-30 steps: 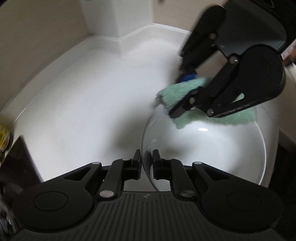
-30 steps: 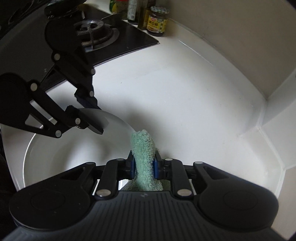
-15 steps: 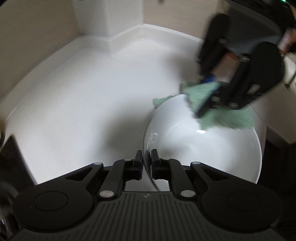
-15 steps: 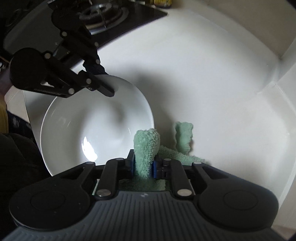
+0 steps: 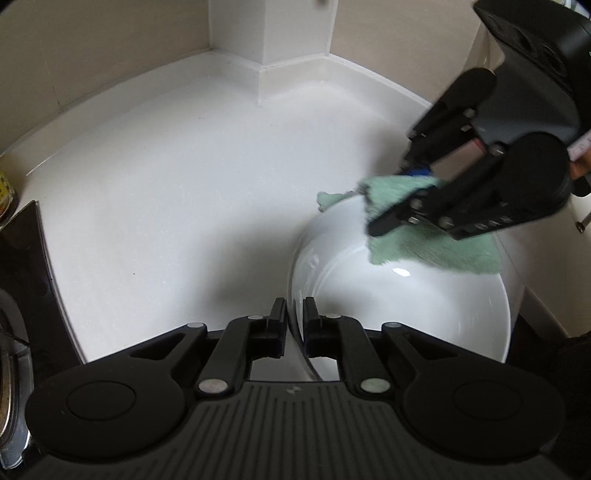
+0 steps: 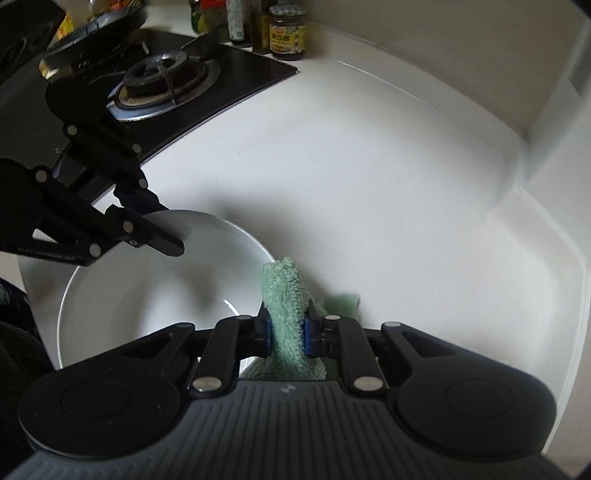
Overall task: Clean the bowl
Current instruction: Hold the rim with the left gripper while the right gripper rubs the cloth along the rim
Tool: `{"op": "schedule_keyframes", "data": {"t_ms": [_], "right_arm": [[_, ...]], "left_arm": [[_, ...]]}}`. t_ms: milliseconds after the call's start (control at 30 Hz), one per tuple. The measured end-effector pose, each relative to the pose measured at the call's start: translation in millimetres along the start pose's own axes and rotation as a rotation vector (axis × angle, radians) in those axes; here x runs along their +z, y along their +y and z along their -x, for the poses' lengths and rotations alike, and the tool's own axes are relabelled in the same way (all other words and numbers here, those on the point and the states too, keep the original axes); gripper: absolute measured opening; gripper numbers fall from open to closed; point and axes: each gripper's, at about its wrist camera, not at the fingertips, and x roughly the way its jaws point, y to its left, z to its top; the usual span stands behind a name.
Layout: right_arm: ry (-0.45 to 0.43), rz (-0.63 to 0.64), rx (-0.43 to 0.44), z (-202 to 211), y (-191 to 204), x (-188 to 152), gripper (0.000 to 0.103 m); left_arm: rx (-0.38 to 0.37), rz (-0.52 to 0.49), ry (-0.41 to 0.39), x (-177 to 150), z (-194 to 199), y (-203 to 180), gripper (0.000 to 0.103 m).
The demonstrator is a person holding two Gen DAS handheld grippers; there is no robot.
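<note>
A white bowl (image 5: 406,295) sits on the white counter, also in the right wrist view (image 6: 147,288). My left gripper (image 5: 294,321) is shut on the bowl's near rim; it shows from the right wrist view (image 6: 162,232) clamped on the bowl's left rim. My right gripper (image 6: 287,328) is shut on a green cloth (image 6: 286,295). In the left wrist view the right gripper (image 5: 399,199) holds the cloth (image 5: 436,247) over the bowl's far rim, draped onto the inside wall.
A black gas hob (image 6: 166,85) lies at the left of the counter, with jars and bottles (image 6: 286,31) behind it. The counter (image 5: 184,192) ends in a raised white edge and a wall corner (image 5: 266,37).
The right gripper and cloth have swept along the bowl's far rim, out and back. The left gripper keeps its hold on the rim, and the bowl has turned slightly.
</note>
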Motion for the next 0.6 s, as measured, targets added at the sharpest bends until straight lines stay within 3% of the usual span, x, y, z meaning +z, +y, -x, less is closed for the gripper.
{"op": "schedule_keyframes", "data": {"t_ms": [200,333,400,467,600], "right_arm": [[0.131,0.099,0.091,3,4,-1,0.012],[0.137,0.195,-0.02,-13,14,19,0.013],[0.118,0.223,-0.053,-15,18,25,0.015],[0.081,0.209,-0.057,-17,19,30,0.015],[0.025,0.066,-0.013,-11,3,25,0.012]], "left_arm": [[-0.022,-0.216,0.033,20,-5,-16,0.006],[-0.039,-0.294,0.044,37,-17,-12,0.007],[-0.04,-0.271,0.039,37,-15,-10,0.007],[-0.024,-0.148,0.014,30,-5,-3,0.007],[0.024,-0.021,0.003,8,9,-5,0.008]]}}
